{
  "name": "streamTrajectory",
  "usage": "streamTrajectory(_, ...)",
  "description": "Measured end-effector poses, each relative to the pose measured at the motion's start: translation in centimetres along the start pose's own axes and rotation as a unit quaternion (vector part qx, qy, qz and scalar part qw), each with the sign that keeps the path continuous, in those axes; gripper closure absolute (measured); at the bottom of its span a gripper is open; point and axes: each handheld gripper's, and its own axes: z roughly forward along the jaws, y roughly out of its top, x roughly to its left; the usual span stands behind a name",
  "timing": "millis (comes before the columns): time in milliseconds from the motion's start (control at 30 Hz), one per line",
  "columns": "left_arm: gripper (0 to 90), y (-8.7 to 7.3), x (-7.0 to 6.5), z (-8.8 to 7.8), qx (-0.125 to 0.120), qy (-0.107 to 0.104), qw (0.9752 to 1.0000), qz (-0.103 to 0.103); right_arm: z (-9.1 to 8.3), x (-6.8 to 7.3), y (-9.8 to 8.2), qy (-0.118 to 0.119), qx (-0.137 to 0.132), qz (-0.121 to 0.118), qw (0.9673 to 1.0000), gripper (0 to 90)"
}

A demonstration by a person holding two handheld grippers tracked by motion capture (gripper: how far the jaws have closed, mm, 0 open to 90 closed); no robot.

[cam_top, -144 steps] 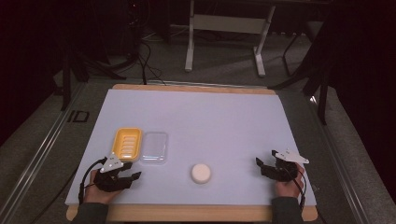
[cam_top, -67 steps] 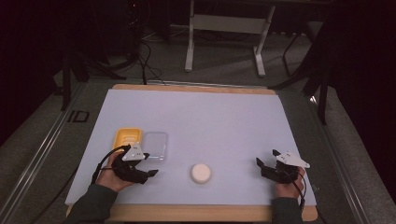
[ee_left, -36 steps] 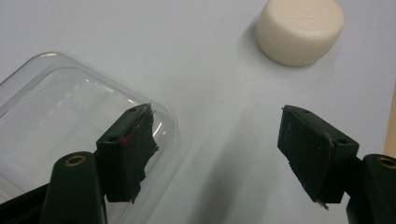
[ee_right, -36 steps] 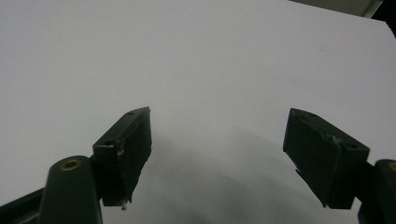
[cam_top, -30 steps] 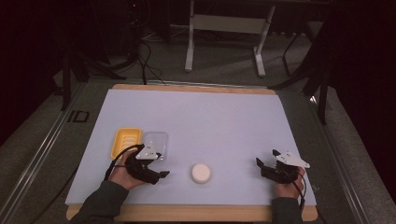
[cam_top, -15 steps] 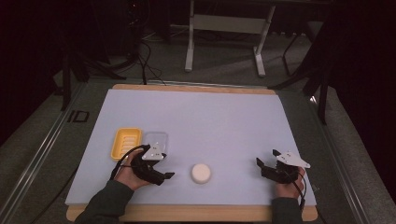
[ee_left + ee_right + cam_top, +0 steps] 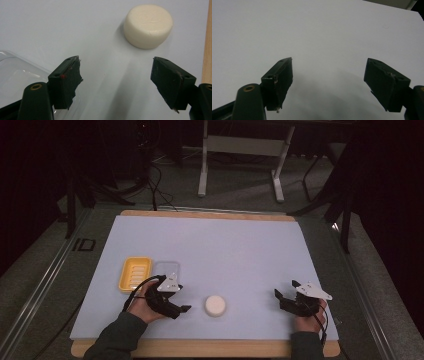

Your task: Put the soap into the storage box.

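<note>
The clear lid [image 7: 15, 75] is the hardest thing to read: in the left gripper view it is a glassy curved corner cut off by the picture's edge and partly covered by the near black jaw, and from the high view it is only a faint see-through rectangle [image 7: 167, 269] just beside the yellow tray [image 7: 135, 273], probably a shallow plastic cover. The tray is a rounded rectangle of glossy plastic with ribs across its floor. The left gripper [image 7: 116, 75] has its jaws standing apart with nothing between them, having just been opening a little; its pads look rough and chipped at the edges. Ahead of those jaws, a short way off and untouched, lies the white puck [image 7: 148, 25], a low, round, cream-coloured cake with a smooth matt top and softly rounded sides, resting flat on the pale blue mat [image 7: 210, 245]; from above the white puck [image 7: 215, 305] sits near the front edge, between the two hands and closer to the left gripper [image 7: 181, 300]. The right gripper [image 7: 328, 82] rests well apart at the mat's right, jaws wide over bare mat. A wooden board [image 7: 210, 349] rims the mat.
</note>
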Motion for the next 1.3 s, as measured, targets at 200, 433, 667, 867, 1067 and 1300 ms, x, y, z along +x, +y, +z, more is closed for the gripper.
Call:
streamTrajectory(200, 24.2, 0.3, -0.1, 0.4, 0.001, -0.004, 1.0000, 0.003, 0.0, 0.0, 0.0, 0.000, 0.001, -0.002, 1.0000, 22.5)
streamTrajectory(433, 22.7, 0.8, -0.2, 0.8, 0.000, -0.006, 1.0000, 0.005, 0.0, 0.0, 0.0, 0.002, 0.003, -0.002, 1.0000, 22.6)
streamTrajectory(667, 18.8, 1.2, -0.5, 1.3, 0.002, -0.005, 1.0000, 0.007, 0.0, 0.0, 0.0, 0.002, 0.003, -0.002, 1.0000, 22.5)
streamTrajectory(867, 18.6, 1.4, -0.7, 1.8, 0.002, -0.013, 0.9999, 0.009, 0.0, 0.0, 0.0, 0.002, 0.002, -0.001, 1.0000, 22.5)
streamTrajectory(1067, 18.4, 1.7, -0.9, 2.2, 0.003, -0.021, 0.9997, 0.015, 0.0, 0.0, 0.0, 0.003, 0.003, 0.000, 1.0000, 22.5)
streamTrajectory(1300, 18.6, 2.0, -1.1, 2.7, 0.005, -0.028, 0.9994, 0.020, 0.1, 0.0, 0.0, 0.003, 0.004, -0.004, 1.0000, 22.5)
